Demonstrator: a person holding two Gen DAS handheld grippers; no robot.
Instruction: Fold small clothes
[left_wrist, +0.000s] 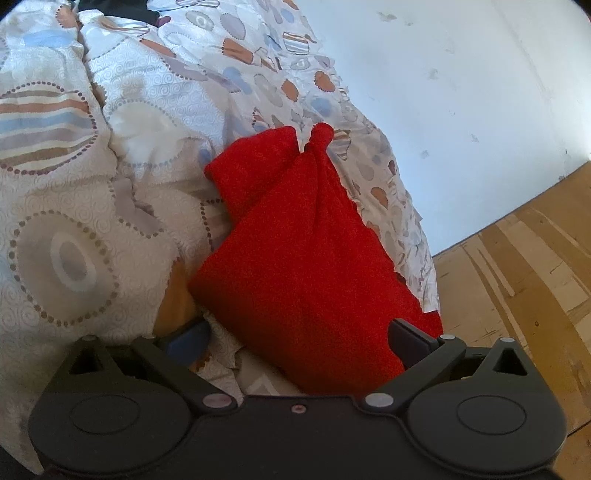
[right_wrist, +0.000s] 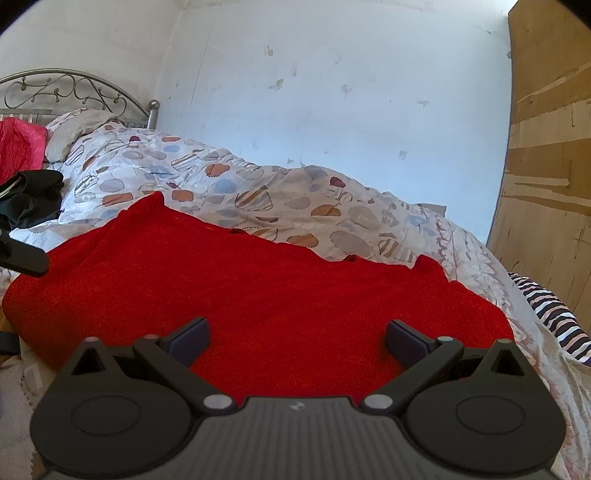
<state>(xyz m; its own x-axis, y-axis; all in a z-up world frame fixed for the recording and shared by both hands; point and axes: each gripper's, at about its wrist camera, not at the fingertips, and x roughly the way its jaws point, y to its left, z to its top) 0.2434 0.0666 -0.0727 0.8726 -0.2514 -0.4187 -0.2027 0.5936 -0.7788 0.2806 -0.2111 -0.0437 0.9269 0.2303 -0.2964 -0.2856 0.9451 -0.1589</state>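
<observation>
Lay on the bed (right_wrist: 461, 236) across a patterned duvet (left_wrist: 74, 184): a red garment (right_wrist: 258, 295), spread broad and mostly flat in the right wrist view, its far edge running unevenly against the printed cover. Looked bunched and narrower from the left wrist view (left_wrist: 306, 251), tapering to a small twisted knob at the far tip, close to the mattress edge beside the wooden floor (left_wrist: 517, 277).

Hovered low over the near part of the cloth, fingers spread wide and gripping nothing: the right gripper (right_wrist: 297, 341). Showed red fabric filling the gap between both dark pads (right_wrist: 190, 338).

Stood likewise released, jaws wide apart: the left gripper (left_wrist: 299, 341). Had its right-hand finger against the red cloth's edge, its left-hand pad (left_wrist: 190, 341) over the duvet just beside the garment. Could not tell whether either pad actually touched fabric.

Poked into the right wrist view at the left edge, above the garment's far-left corner: a dark bar (right_wrist: 22, 254), identity unclear.

Sat further up the bed near the metal headboard (right_wrist: 74, 88): a dark heap of clothing (right_wrist: 33, 199) and a bright pink item (right_wrist: 18, 144). Hung off the bed's right side: a striped cloth (right_wrist: 554, 310). Stood behind everything: a pale scuffed wall (right_wrist: 332, 92).
</observation>
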